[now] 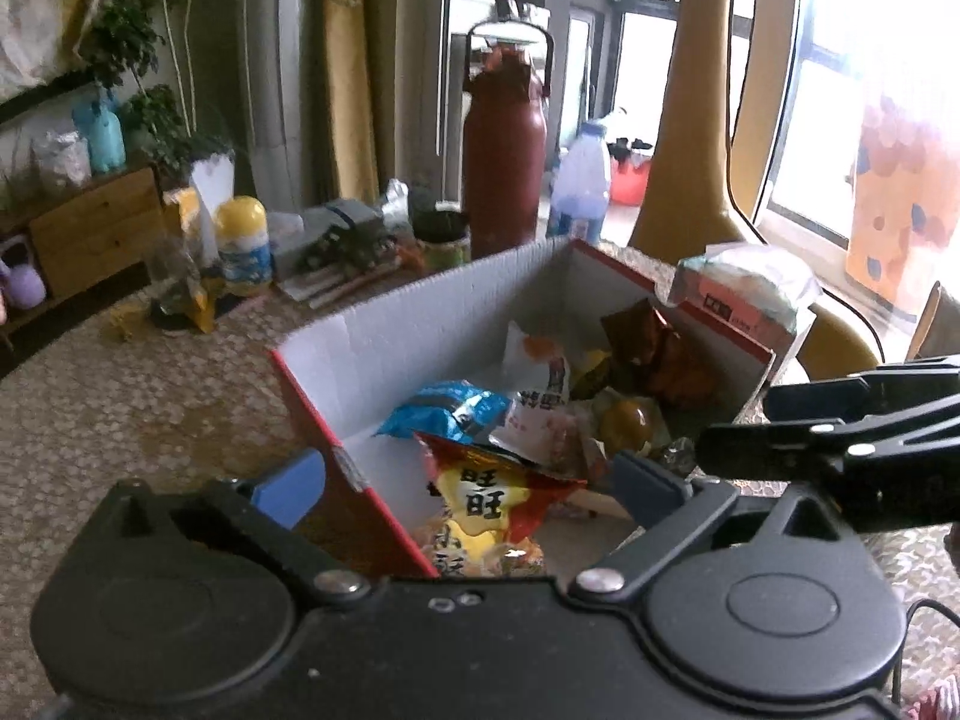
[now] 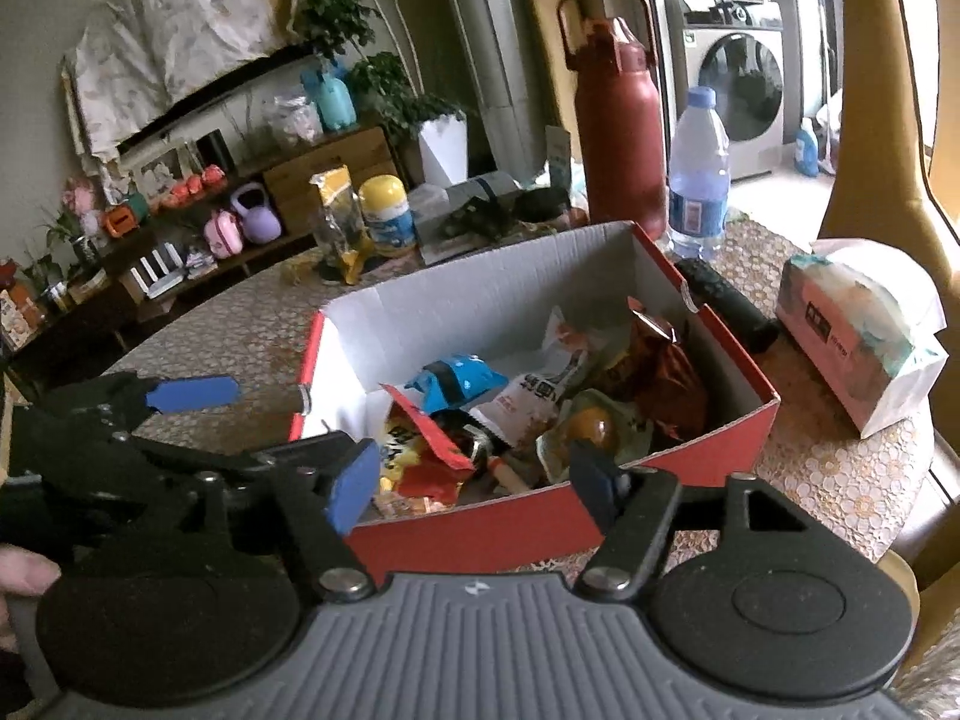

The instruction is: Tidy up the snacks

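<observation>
Your box [image 2: 630, 468] sits mid-frame on the patterned table [image 2: 240, 330], red outside and white inside, open at the top, its long axis running from lower left to upper right in both views. Behind it, upper centre, stands a tall dark red flask [image 2: 618, 138] with a water bottle [image 2: 699, 180] just to its right. At the right edge a tissue pack [image 2: 858, 330] lies near the box, with a dark cylinder [image 2: 729, 306] between the two. To the upper left a yellow-capped jar [image 2: 387, 216] and a yellow bag [image 2: 336, 222] stand well apart from the box. Inside the box lie the snacks: a red-and-yellow packet [image 1: 486, 504] at the near end, its length pointing up toward the near rim, a blue packet [image 1: 444, 414] behind it, a white packet [image 1: 537, 378] mid-box, and a brown packet [image 1: 654, 348] at the far end. Your left gripper [image 1: 462, 486] stands wide open over the near left corner, nothing between its blue pads [image 1: 288, 489], one pad outside the red wall. Your right gripper [image 2: 474, 480] is also open and empty, straddling the near wall. In the right view the left gripper shows at the left edge, beside the box.
</observation>
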`<move>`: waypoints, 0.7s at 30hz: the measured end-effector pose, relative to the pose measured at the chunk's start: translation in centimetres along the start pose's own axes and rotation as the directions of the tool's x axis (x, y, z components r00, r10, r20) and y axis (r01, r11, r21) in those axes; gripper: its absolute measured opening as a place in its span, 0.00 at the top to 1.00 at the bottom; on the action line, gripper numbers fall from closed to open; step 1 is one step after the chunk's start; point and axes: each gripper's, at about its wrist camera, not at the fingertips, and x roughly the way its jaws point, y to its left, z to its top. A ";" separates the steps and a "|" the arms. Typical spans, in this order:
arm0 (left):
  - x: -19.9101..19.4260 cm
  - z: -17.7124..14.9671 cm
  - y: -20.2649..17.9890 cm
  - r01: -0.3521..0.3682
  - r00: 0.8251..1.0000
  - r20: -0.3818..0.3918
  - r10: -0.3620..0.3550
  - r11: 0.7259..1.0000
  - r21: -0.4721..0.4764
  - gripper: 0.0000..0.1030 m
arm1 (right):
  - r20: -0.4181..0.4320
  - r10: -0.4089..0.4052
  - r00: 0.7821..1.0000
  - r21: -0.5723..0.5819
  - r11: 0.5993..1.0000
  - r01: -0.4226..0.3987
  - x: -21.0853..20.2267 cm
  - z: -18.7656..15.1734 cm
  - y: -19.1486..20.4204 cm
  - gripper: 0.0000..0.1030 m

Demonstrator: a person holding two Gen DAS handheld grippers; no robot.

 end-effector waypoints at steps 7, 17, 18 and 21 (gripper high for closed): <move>-3.8 -0.6 0.2 -0.002 0.998 0.058 0.001 1.000 0.017 0.00 | 0.050 0.013 0.999 -0.016 1.000 -0.013 -2.5 -0.8 1.3 0.18; -7.7 -1.5 0.2 -0.002 0.995 0.102 0.001 1.000 0.002 0.00 | 0.112 0.036 0.993 -0.002 0.999 -0.035 -5.8 -2.0 2.0 0.16; -7.9 -1.6 0.2 0.008 0.994 0.105 -0.008 1.000 -0.002 0.00 | 0.117 0.033 0.993 0.001 0.999 -0.033 -6.1 -2.1 2.0 0.12; -8.7 -2.0 0.3 0.020 0.993 0.114 -0.018 1.000 -0.018 0.00 | 0.137 0.015 0.990 0.002 1.000 -0.015 -6.9 -2.3 2.2 0.02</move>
